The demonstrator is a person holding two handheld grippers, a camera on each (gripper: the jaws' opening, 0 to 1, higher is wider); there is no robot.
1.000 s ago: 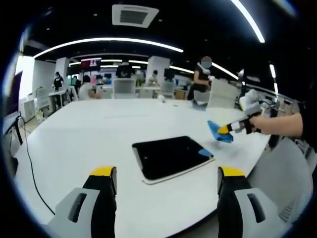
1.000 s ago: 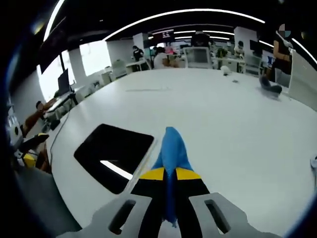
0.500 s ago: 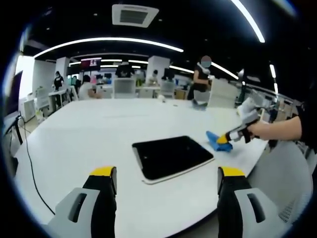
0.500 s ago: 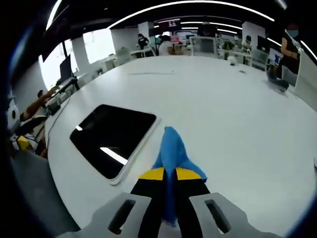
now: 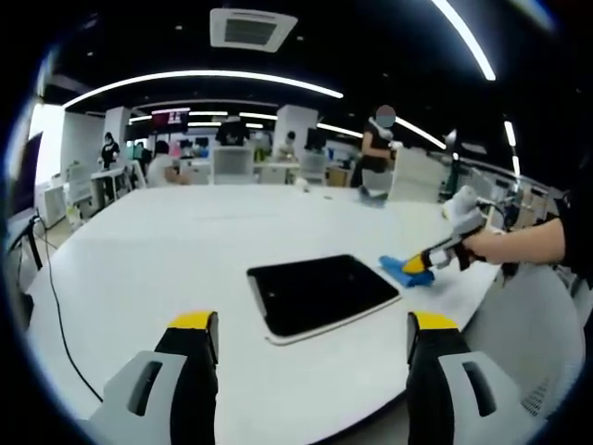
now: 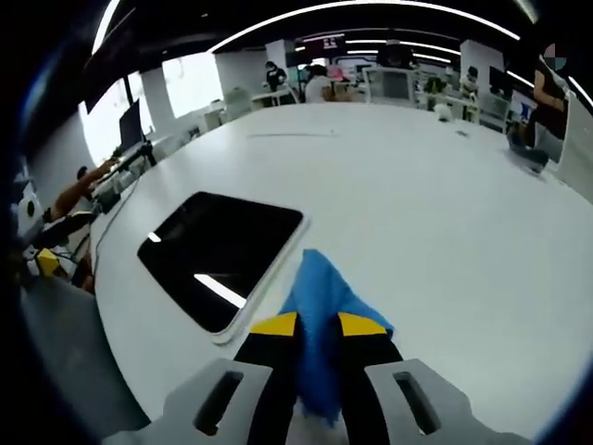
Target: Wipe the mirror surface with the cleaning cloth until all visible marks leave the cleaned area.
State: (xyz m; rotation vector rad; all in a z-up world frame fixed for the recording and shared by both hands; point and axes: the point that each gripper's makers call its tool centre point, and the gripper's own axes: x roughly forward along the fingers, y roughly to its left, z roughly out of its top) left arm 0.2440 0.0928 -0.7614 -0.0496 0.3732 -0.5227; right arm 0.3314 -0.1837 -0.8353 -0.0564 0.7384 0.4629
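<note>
The mirror (image 5: 320, 292), a dark rectangular slab with a pale rim, lies flat on the white table (image 5: 167, 269). In the right gripper view the mirror (image 6: 218, 255) sits left of and ahead of my jaws. The blue cleaning cloth (image 6: 320, 287) rests on the table beside the mirror's right edge, and my right gripper (image 6: 318, 324) is shut on it. In the left gripper view, that cloth (image 5: 400, 269) and the right gripper (image 5: 424, 262) touch down just right of the mirror. My left gripper (image 5: 313, 323) hangs open before the table's near edge, short of the mirror.
A black cable (image 5: 56, 306) trails over the table's left side. Small objects (image 5: 301, 184) and a dark bag (image 5: 375, 195) sit at the far end. Chairs and people stand beyond the table. A grey chair (image 5: 528, 324) is at the right edge.
The right gripper has lowered the cloth onto the table by the mirror's right edge, and its jaws stand slightly wider around the cloth. The left gripper has not moved.
</note>
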